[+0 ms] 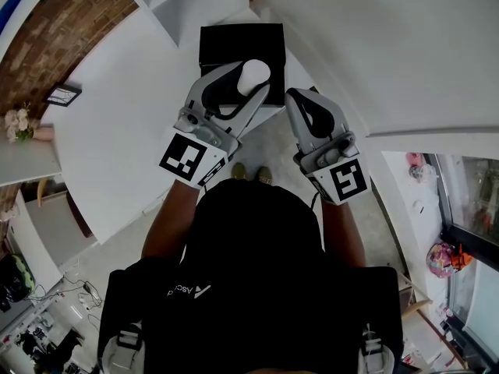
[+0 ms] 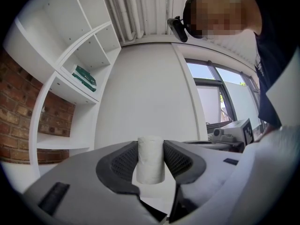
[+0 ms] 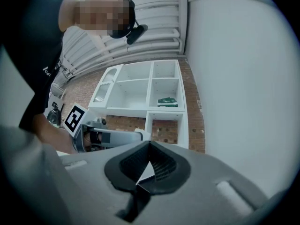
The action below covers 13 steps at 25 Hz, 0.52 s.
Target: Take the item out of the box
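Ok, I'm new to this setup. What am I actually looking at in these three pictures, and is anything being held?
There is no robot arm here: a person holds a handheld claw in each hand. The head view comes from a camera on the person's head looking steeply down, so you see their black shirt and both tools from above. The other two pictures come from cameras riding on each tool, looking along its jaws. A black box sits on the white table. The left claw is closed on a white roll, which stands upright between its jaws and looks lifted clear of the box. The right claw is shut with nothing in it. The square markers are part of the tools.
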Motion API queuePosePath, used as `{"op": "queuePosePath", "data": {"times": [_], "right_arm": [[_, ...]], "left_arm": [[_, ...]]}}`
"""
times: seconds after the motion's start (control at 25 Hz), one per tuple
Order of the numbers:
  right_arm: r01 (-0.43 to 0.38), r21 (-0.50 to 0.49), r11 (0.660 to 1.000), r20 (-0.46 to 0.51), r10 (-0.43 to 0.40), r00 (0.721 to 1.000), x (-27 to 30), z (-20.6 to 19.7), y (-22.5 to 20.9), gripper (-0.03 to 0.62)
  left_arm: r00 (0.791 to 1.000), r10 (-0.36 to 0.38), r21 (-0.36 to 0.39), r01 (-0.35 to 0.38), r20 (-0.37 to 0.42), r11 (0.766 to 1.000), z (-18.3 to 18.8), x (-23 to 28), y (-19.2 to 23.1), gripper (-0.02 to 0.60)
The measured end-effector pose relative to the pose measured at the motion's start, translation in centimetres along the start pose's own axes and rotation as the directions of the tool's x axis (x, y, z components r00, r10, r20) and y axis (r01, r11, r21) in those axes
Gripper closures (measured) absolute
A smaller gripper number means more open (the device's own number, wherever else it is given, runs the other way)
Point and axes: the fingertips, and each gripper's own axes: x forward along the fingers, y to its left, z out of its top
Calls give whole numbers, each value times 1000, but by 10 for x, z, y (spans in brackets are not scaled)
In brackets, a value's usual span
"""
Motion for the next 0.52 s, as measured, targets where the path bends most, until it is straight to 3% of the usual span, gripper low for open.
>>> {"op": "queuePosePath", "data": {"times": [0.52], "right_arm": [[15,-13,1000,-2,-15,1000,-13,3,3,594]], "left_arm": [[1000,-8,2,8,8,1000,2,-3,-10,411]]}}
